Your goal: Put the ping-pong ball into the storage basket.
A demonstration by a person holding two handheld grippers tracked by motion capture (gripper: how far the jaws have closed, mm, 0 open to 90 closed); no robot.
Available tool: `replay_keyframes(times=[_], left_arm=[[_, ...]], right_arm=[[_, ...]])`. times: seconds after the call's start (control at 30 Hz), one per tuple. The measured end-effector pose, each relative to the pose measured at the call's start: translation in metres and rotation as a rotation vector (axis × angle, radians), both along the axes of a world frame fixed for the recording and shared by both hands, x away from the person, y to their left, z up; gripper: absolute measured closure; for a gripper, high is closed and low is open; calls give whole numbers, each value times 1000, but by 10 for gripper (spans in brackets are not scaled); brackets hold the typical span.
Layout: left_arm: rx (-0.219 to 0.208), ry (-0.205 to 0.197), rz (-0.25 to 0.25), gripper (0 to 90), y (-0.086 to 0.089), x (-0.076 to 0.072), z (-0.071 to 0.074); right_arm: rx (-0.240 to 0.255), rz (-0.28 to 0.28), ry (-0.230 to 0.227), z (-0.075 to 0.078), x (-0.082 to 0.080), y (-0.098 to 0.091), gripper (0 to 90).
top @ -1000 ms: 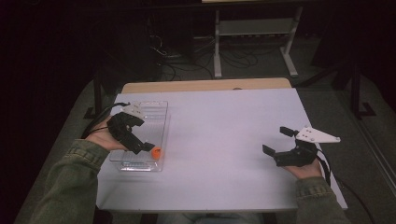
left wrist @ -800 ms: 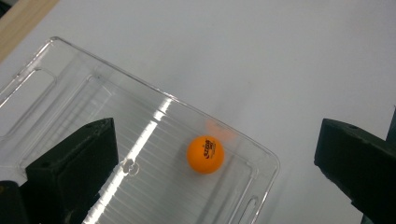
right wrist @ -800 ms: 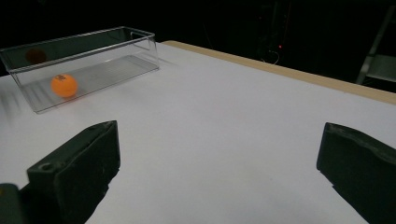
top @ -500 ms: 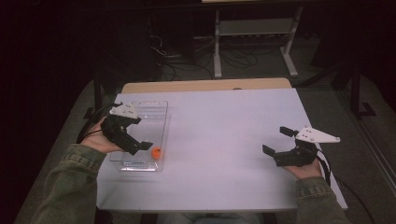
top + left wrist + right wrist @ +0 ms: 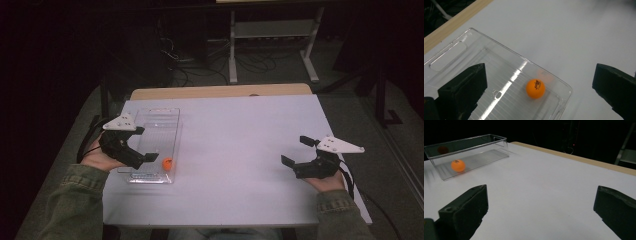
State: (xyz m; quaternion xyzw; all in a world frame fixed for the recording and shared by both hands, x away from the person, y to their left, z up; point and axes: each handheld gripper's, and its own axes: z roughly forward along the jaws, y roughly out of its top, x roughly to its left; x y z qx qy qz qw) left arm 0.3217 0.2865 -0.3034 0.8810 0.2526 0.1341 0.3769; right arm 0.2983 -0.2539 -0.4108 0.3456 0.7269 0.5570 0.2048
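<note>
Left gripper (image 5: 145, 156) jaws apart, just above orange ball (image 5: 167, 163), ball inside clear tray (image 5: 165, 116)

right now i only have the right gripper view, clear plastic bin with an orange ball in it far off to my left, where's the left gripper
Observer: In the high view the left gripper hangs over the near end of the clear plastic bin, jaws open, beside the small orange ball.
Operator: is it touching the ball
Observer: No. In the left gripper view the ball lies on the bin floor between the spread jaws, apart from both.
Operator: any print on the ball
Observer: Yes, dark print on its top, too small to read.
Operator: and my gripper
Observer: The right gripper is open over bare white table, far from the bin.
</note>
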Motion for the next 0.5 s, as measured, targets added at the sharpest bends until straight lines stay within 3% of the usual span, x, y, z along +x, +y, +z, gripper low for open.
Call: replay_keyframes(times=[0.5], left_arm=[[-84,-53,62,0,17,-13,-11]], right_arm=[[2,1,-2,0,0,0,0]])
